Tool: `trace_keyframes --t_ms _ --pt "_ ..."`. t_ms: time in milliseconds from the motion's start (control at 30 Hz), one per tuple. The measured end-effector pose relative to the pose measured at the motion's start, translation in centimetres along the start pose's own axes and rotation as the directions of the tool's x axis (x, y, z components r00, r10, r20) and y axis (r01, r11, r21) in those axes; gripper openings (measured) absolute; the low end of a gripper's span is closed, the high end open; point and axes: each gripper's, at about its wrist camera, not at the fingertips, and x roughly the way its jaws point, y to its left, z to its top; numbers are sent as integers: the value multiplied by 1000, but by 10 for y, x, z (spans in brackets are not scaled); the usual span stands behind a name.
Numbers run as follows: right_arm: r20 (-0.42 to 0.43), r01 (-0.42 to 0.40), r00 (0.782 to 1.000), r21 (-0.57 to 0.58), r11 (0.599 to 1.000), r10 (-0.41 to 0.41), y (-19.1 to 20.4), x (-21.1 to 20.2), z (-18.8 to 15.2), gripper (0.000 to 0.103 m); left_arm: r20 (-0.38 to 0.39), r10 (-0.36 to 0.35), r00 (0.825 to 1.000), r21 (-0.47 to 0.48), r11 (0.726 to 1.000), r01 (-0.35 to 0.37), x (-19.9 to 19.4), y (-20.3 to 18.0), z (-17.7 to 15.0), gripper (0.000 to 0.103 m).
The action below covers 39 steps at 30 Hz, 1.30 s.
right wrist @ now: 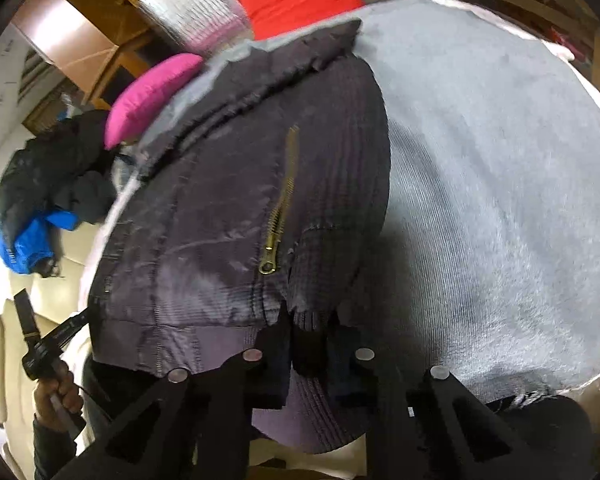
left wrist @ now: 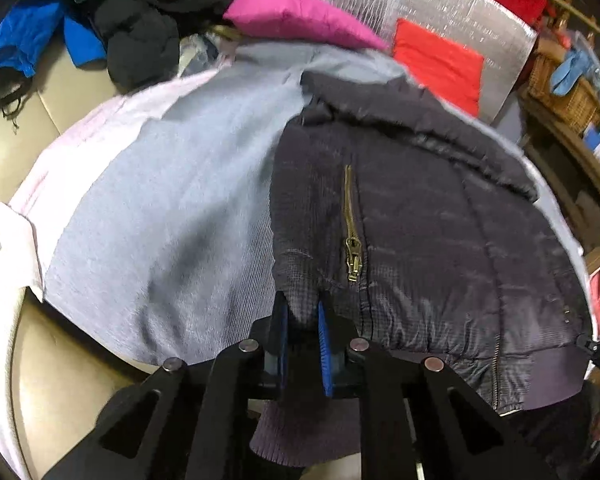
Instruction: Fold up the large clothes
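Both wrist cameras sit low and close, looking forward along their fingers over the dark padded jacket (left wrist: pixel 420 240) (right wrist: pixel 228 232); both share its brass zipper (left wrist: pixel 352 232) (right wrist: pixel 280 208) and grey blanket (left wrist: pixel 172 200) (right wrist: pixel 492 160).

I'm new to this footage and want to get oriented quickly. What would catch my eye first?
The dark quilted jacket spread on a grey blanket, its brass pocket zipper gleaming mid-frame. Both the left gripper and right gripper pinch its ribbed hem. Behind lie a magenta cushion and a red cushion.
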Motion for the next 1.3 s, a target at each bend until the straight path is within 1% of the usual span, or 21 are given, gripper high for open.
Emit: trace_keyframes --t_ms 100,200,267,367,467,600,767,833,900,967,1133,1233,1300 --pt "14 -39 999 -5 999 39 3 -13 2 12 10 -25 1000 -10 1000 26 -11 6 1 14" --pt "0 -59 998 -17 998 59 2 -19 0 12 -6 -28 1000 -12 1000 28 -5 9 -3 14" --pt "-17 -57 998 -17 998 57 -2 -14 -1 12 -25 -34 999 -27 999 33 3 13 -6 14" --pt "-35 -69 997 5 998 69 -7 -6 2 12 -30 -23 999 -21 1000 22 8 9 -6 14" --pt "-33 -77 996 1 997 77 -6 -4 4 12 -34 -13 999 -14 1000 13 11 5 -5 14" --pt "-33 -108 993 46 993 109 -12 -1 3 13 -29 -4 1000 -10 1000 4 10 4 -9 14" --pt "-27 -99 995 52 994 101 -11 -1 -1 13 -29 0 1000 -9 1000 0 9 4 -10 14" --pt "-33 -102 994 60 993 104 -12 -1 -1 17 -28 -4 1000 -10 1000 3 9 5 -11 14" --pt "-36 -99 994 55 994 101 -12 1 -1 18 -29 -3 1000 -9 1000 3 9 6 -12 14" --pt "-37 -88 995 49 995 90 -12 2 -1 21 -31 -3 1000 -10 1000 3 10 7 -12 14" --pt "-44 -59 997 53 997 62 -15 6 -3 26 -44 4 999 -13 1000 -5 16 8 -13 15" --pt "-51 -36 998 55 998 39 -16 12 -3 30 -49 -2 999 -26 1000 1 20 10 -15 16" --pt "-55 -24 998 56 998 27 -18 15 -4 33 -59 -10 998 -38 999 8 23 13 -16 19"
